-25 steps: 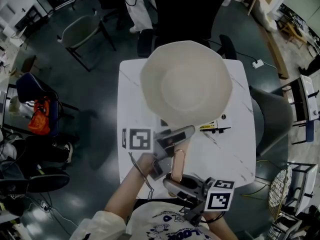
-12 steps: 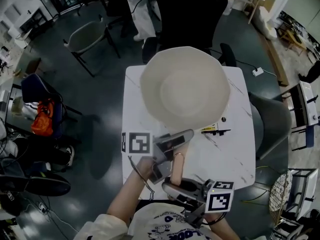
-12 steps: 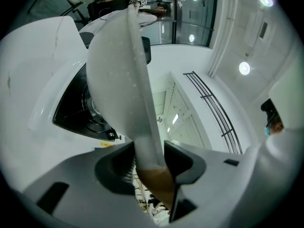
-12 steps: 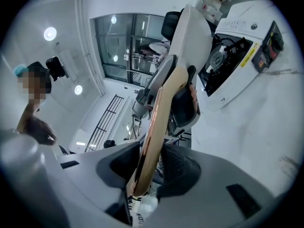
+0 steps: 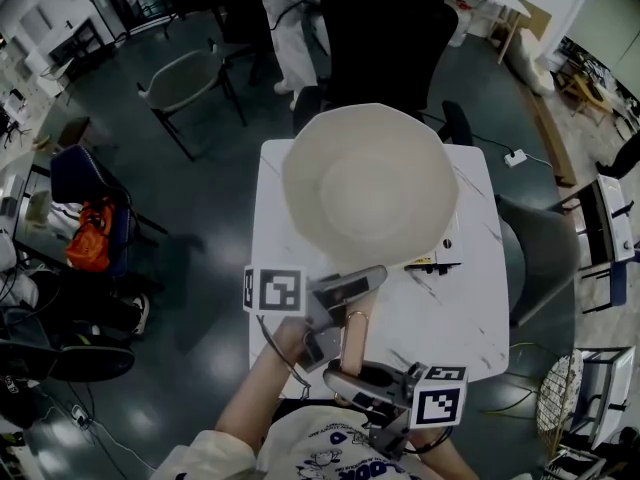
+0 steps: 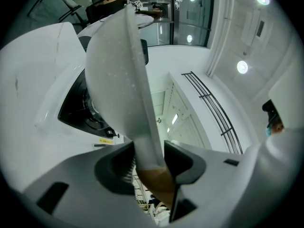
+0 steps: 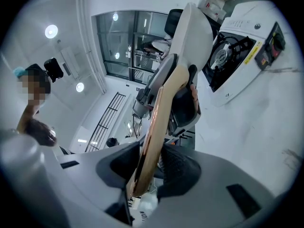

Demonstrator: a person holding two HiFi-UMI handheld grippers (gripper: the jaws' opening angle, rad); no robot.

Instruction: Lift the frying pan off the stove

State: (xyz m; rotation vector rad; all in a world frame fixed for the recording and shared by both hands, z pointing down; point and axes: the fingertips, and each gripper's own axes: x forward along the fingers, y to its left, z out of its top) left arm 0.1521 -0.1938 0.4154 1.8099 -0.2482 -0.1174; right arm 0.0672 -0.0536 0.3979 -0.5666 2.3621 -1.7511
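Note:
A cream frying pan [image 5: 370, 183] hangs in the air above the white table [image 5: 450, 318], covering most of the stove [image 5: 437, 262]. Its copper-brown handle [image 5: 354, 336] runs back toward me. My left gripper [image 5: 343, 293] is shut on the handle near the pan, my right gripper [image 5: 350, 373] is shut on the handle's end. The left gripper view shows the pan [image 6: 116, 70] edge-on, the handle [image 6: 153, 175] pinched between the jaws, and the white stove [image 6: 71, 110] with its black burner behind. In the right gripper view the handle [image 7: 154, 127] sits between the pads, with the pan [image 7: 192, 32] and stove [image 7: 232, 46] beyond.
A grey chair [image 5: 185, 83] stands at the far left of the table and a dark chair [image 5: 540, 248] at its right. A black office chair [image 5: 385, 38] is behind the table. A power strip [image 5: 517, 156] lies on the floor.
Both grippers have risen a little with the pan, which now looks slightly larger and hides more of the stove. The grips have not changed.

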